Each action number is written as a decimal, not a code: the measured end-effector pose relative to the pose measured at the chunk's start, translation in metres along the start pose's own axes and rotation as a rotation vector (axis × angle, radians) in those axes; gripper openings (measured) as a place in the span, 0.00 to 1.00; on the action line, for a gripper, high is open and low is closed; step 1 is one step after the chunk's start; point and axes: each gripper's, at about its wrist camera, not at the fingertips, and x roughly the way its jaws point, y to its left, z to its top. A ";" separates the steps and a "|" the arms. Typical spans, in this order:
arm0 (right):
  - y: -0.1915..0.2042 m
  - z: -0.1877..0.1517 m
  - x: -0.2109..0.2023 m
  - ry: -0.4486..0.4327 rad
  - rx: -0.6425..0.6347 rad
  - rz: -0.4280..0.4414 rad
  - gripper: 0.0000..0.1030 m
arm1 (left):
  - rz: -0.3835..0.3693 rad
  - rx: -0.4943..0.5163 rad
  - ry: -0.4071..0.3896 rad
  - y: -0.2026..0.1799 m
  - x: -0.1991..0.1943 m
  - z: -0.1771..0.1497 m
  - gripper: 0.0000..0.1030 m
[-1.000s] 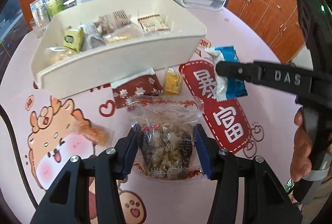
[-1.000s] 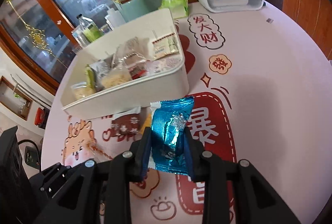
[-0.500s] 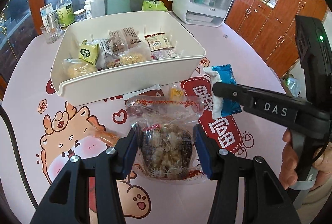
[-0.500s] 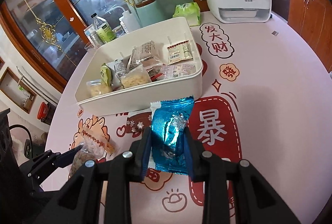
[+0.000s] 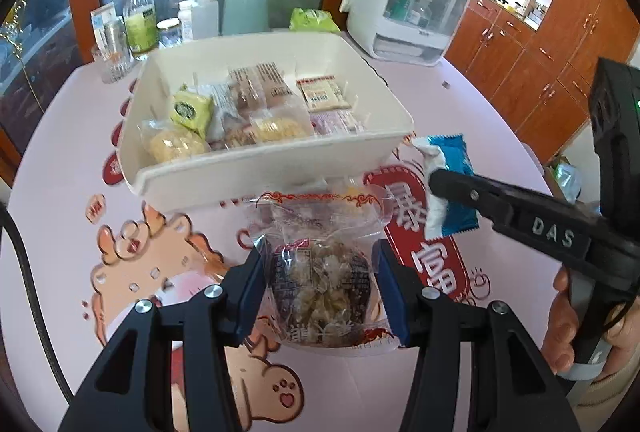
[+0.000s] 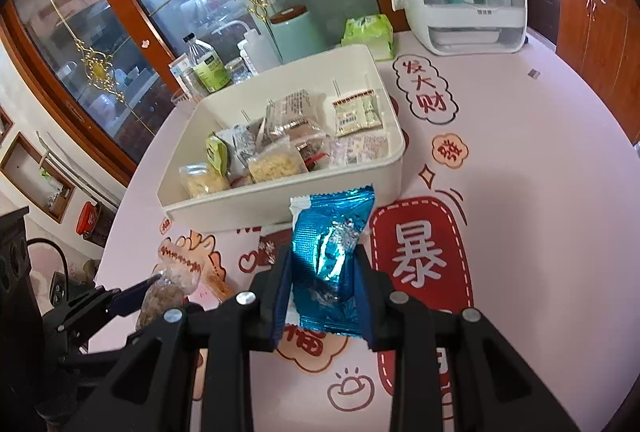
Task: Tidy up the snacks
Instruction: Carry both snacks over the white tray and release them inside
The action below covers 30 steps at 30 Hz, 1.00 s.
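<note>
My left gripper [image 5: 320, 284] is shut on a clear bag of pale crunchy snack [image 5: 320, 272] and holds it above the table, in front of the white bin [image 5: 248, 168]. My right gripper [image 6: 322, 284] is shut on a blue foil packet [image 6: 328, 256], also raised, to the right of the bin's near corner. The blue packet also shows in the left wrist view [image 5: 452, 184]. The bin [image 6: 280, 200] holds several wrapped snacks. The left gripper with its bag shows at the lower left of the right wrist view [image 6: 160, 292].
A pink printed tablecloth [image 6: 500, 152] covers the round table. A white appliance [image 5: 408, 16], a green packet [image 6: 368, 32], bottles and a teal canister [image 5: 244, 8] stand at the far edge. A dark red packet [image 6: 272, 244] lies below the bin.
Both grippers have risen with their packets, so the bin's inside shows more from above. Loose packets in front of the bin are now mostly hidden behind the held bag.
</note>
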 end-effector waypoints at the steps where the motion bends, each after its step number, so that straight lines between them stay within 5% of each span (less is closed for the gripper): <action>1: 0.001 0.002 -0.001 -0.006 0.000 0.001 0.28 | 0.010 0.001 -0.012 0.003 -0.003 0.007 0.49; 20: 0.034 0.098 -0.036 -0.168 -0.063 0.043 0.28 | 0.145 0.025 -0.137 0.038 -0.021 0.155 0.50; 30: 0.047 0.136 0.000 -0.127 -0.060 0.025 0.29 | 0.136 -0.029 -0.056 0.057 0.020 0.181 0.56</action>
